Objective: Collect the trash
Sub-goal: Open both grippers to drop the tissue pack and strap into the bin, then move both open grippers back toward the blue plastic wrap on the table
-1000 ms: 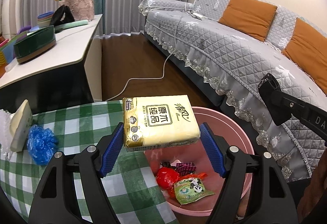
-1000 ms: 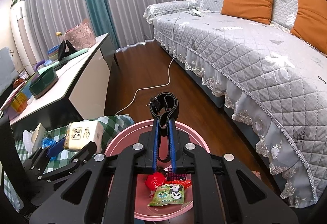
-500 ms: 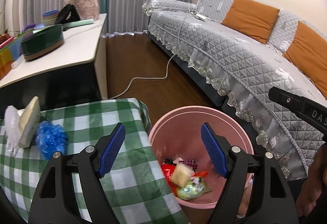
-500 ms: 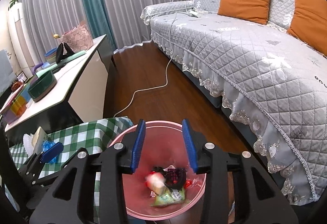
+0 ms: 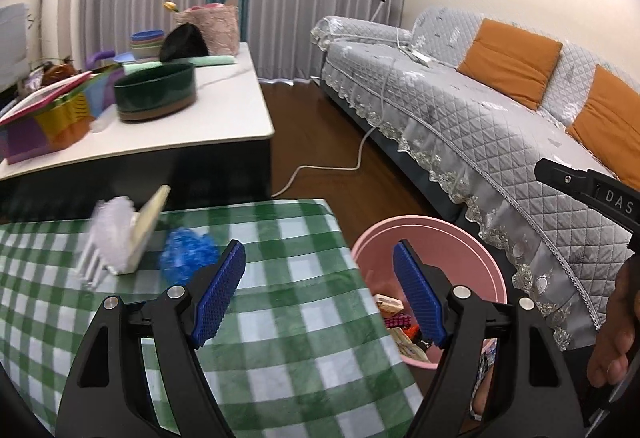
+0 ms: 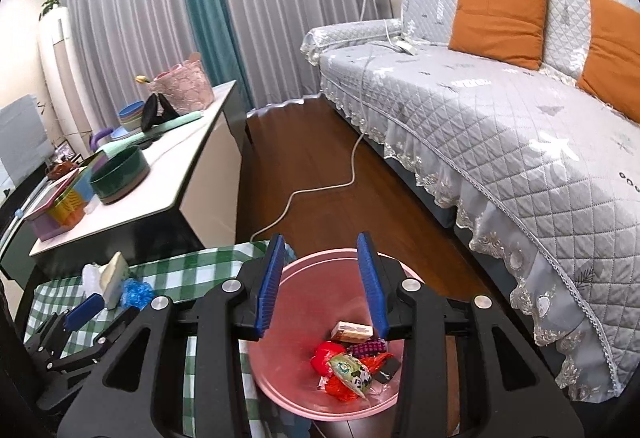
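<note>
The pink bin (image 6: 304,302) stands on the floor beside the green checked table (image 5: 280,338). In it lie a tissue pack (image 6: 352,332), a red wrapper (image 6: 326,354), a panda packet (image 6: 352,374) and a small black item (image 6: 388,364). My right gripper (image 6: 321,242) hovers over the bin, open and empty. Above the table's right edge, next to the bin (image 5: 424,226), my left gripper (image 5: 318,258) is open wide with nothing in it. A crumpled blue bag (image 5: 188,254) rests on the cloth just beyond the left finger, beside a cream box with white fluff (image 5: 116,238).
A white sideboard (image 5: 160,134) behind the table carries a green bowl (image 5: 154,96), coloured boxes and a pink basket. The grey sofa (image 5: 480,126) with orange cushions runs along the right. A white cable (image 5: 328,168) trails over the wooden floor. A hand (image 5: 612,334) shows at the right edge.
The yellow tissue pack left my left gripper and the black strap left my right; both now lie in the bin. The right jaws opened. The left gripper swung left over the table.
</note>
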Demonstrator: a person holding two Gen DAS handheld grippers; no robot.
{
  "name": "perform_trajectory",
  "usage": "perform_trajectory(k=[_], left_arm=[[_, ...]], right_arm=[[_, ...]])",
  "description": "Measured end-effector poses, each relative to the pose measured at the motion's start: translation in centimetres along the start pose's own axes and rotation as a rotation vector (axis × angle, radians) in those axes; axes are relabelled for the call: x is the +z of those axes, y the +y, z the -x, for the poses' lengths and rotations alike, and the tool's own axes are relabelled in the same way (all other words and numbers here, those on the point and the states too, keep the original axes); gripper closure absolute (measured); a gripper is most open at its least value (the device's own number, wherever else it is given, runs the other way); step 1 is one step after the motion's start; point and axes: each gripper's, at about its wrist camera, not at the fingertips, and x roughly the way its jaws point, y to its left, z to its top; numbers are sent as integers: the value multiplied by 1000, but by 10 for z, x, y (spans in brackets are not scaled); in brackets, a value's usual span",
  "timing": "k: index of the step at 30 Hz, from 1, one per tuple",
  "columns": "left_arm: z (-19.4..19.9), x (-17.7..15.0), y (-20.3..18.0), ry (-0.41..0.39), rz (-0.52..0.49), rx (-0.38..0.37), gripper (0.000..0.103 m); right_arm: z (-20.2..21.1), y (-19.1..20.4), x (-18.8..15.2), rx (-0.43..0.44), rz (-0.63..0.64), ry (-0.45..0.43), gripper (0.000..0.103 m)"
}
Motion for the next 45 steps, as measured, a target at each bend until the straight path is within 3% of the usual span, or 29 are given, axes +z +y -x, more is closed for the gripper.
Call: perform_trajectory(k=[21,30,36,40,45], left_arm=[[74,-10,59,-69,72,95,29],[106,-5,89,-111,118,171,29],[104,-5,102,-120,167,186,29],[94,-18,108,-124,138,183,29],[80,-24,136,-115,207,196,29]], right_arm=[[54,71,9,115,75,-71,64],[72,107,14,193,117,-92,64],[76,121,14,215,132,-101,64],[63,131,5,206,157,-76,64],[38,131,-7,193,139,-33,64]])
